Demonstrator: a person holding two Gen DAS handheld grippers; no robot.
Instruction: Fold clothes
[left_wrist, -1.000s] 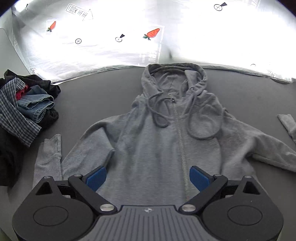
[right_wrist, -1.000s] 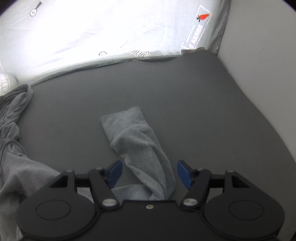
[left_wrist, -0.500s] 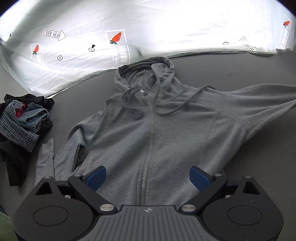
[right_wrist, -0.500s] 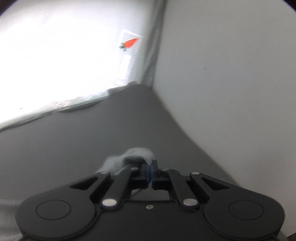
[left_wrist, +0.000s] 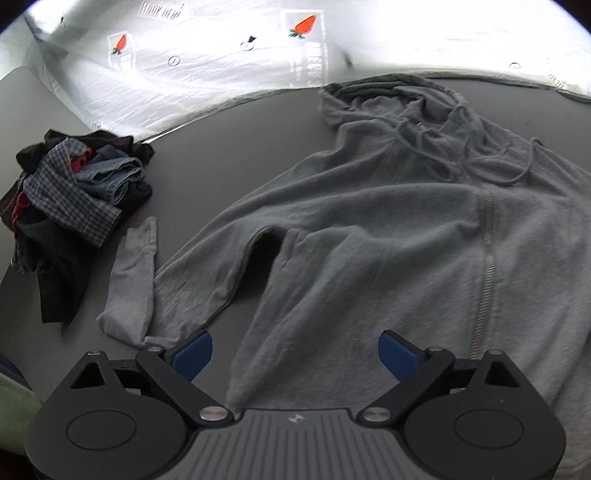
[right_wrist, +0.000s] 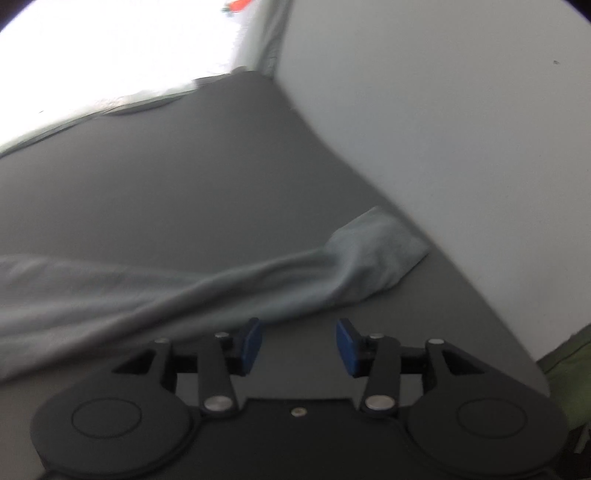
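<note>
Dark grey table top fills both views, with a bright white sheet printed with carrots along its far edge at the top of the frames. At the bottom of the left view, the left gripper has its blue fingers wide apart and holds nothing, above the lower hem of a grey zip hoodie lying spread through the centre and right, one sleeve folded back at lower left beside a pile of dark clothes at the left edge. At the bottom of the right view, the right gripper is also parted and empty, and the other sleeve stretches flat across the middle, its cuff near the pale wall on the right.
</note>
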